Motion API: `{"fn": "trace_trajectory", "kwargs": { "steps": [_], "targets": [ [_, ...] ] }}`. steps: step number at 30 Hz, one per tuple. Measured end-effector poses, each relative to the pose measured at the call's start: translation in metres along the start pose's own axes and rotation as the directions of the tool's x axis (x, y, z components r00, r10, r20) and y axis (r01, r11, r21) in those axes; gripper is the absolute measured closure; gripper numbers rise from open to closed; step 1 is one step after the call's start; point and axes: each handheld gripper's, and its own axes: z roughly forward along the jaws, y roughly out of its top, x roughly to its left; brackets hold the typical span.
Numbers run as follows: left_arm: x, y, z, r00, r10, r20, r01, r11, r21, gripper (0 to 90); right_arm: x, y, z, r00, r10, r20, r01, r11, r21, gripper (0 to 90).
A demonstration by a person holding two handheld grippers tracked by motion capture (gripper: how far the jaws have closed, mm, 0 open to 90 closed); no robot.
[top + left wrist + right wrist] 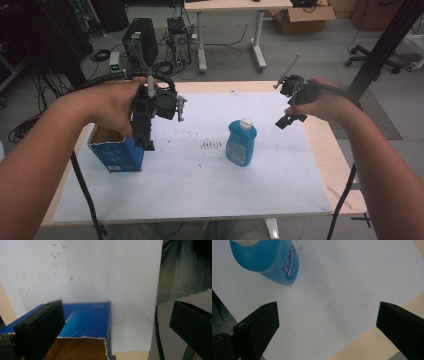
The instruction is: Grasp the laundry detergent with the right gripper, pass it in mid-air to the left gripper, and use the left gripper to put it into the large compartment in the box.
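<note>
Counter (320,150): pale wood top, most of it covered by a white sheet (280,175). Sheet is marked: a cluster of dark reddish specks (210,145) near the middle, finer specks scattered toward the far edge. Bare wood shows along the right edge and the far edge.

Blue box (117,152) stands at the counter's left edge, top torn open, brown card inside visible. Blue bottle (241,142) with a white cap stands upright near the sheet's middle, just right of the specks, well apart from the box.

Left tool (144,140) held in the left hand (107,105), above the box, pointing down at its open top. In the left gripper view the jaws stand wide apart, nothing between them; the box's torn rim (82,340) lies below, closer to the left jaw.

Right tool (287,120) held in the right hand (325,102) over the far right part of the counter, above and right of the bottle, not touching it. In the right gripper view the jaws are wide, empty; the bottle (269,262) sits at upper left, beyond the left jaw.

Room: grey floor (310,55); a computer tower (141,42) and tangled cables (175,65) beyond the far edge; a second table (230,30) farther back; a cardboard box (300,17) at the far right; a chair base (372,57) at right.
</note>
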Motion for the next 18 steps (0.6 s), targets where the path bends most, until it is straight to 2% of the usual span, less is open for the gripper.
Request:
{"fn": "trace_trajectory", "kwargs": {
  "steps": [8, 18],
  "targets": [
    [-0.009, -0.002, 0.01, 0.9999, 0.014, -0.001, -0.014, 0.9999, 0.004, 0.4, 0.013, -0.017, 0.007, 0.9997, -0.02, -0.013, 0.02, 1.0, -0.023, 4.8],
    [-0.012, -0.004, 0.021, 0.9998, 0.016, 0.01, -0.017, 0.9999, 0.003, 0.4, 0.025, -0.027, 0.016, 0.9987, -0.047, -0.02, 0.047, 0.998, -0.04, 4.8]
  ]
}}
